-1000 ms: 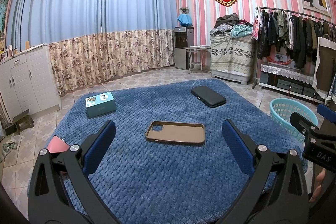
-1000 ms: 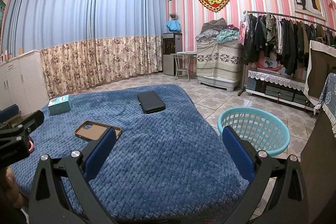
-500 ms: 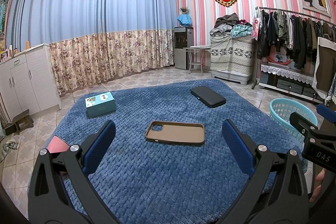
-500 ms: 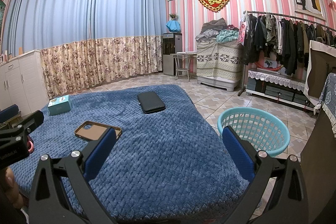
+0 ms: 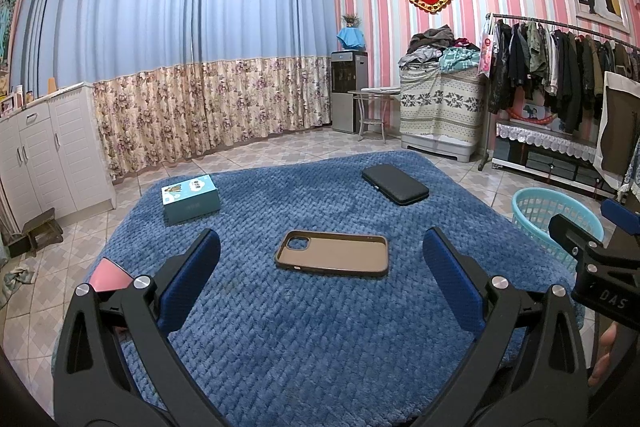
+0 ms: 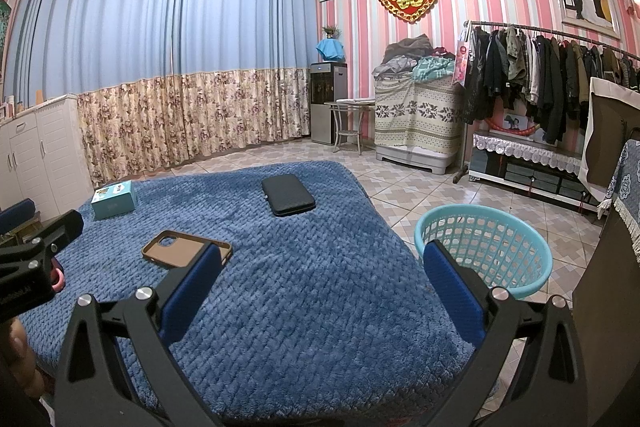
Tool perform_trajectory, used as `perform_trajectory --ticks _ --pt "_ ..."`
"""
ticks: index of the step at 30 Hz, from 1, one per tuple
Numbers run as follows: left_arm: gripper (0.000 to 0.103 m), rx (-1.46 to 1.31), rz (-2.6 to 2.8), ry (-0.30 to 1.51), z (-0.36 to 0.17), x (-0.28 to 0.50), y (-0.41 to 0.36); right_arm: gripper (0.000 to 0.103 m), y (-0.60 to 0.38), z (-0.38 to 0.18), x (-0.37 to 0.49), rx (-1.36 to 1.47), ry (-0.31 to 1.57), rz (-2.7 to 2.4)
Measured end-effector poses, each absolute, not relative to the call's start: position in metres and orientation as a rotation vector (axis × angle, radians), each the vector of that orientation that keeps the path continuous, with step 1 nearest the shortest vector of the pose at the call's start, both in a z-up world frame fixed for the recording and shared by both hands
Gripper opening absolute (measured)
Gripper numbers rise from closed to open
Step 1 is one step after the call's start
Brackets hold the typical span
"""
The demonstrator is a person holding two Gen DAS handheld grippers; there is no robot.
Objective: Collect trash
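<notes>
Left wrist view: left gripper [image 5: 320, 259] is spread wide, nothing betw. its blue pads [image 5: 192, 279], held above the blue blanket [image 5: 320, 339]. A brown phone case [image 5: 332, 253] lies flat at 12 o'clock, dead ahead betw. the finger lines, inside face up, not touched. A teal box [image 5: 191, 199] sits at 10 o'clock, further back on the blanket; a black zip case [image 5: 395, 184] at 1 o'clock, well apart from both. A pink object [image 5: 109, 275] peeks out behind the left finger at 9 o'clock, partly hidden, can't tell what it is. A light-blue basket [image 5: 552, 215] stands on the tiled floor at 3 o'clock, off the blanket edge; the right gripper's black body [image 5: 592, 263] covers part of it.

Right wrist view: right gripper [image 6: 322, 263] is also wide apart and empty, over the blanket [image 6: 304, 307] nr its right edge. Basket [image 6: 484, 251] at 2 o'clock, right finger overlapping its near rim. Phone case [image 6: 180, 247] at 10 o'clock, its near corner hidden by the left pad. Zip case [image 6: 288, 195] at 12, teal box [image 6: 114, 200] at 10 further back. Left gripper's body [image 6: 36, 259] at 9 o'clock w. a pink bit beside it.
</notes>
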State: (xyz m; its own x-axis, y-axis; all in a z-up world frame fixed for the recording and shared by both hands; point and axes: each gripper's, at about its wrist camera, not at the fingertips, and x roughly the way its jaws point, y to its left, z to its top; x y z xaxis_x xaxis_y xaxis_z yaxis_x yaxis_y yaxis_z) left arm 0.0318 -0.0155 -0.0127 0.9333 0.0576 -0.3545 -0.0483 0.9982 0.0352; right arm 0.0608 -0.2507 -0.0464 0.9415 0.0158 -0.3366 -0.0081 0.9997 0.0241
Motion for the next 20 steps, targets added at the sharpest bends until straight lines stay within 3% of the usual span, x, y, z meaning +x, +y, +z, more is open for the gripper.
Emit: perform_trajectory --ticks 20 --pt "0.098 0.027 0.045 0.363 -0.0069 0.0306 -0.0106 0.099 -0.2521 -0.0469 0.0604 0.023 0.344 0.012"
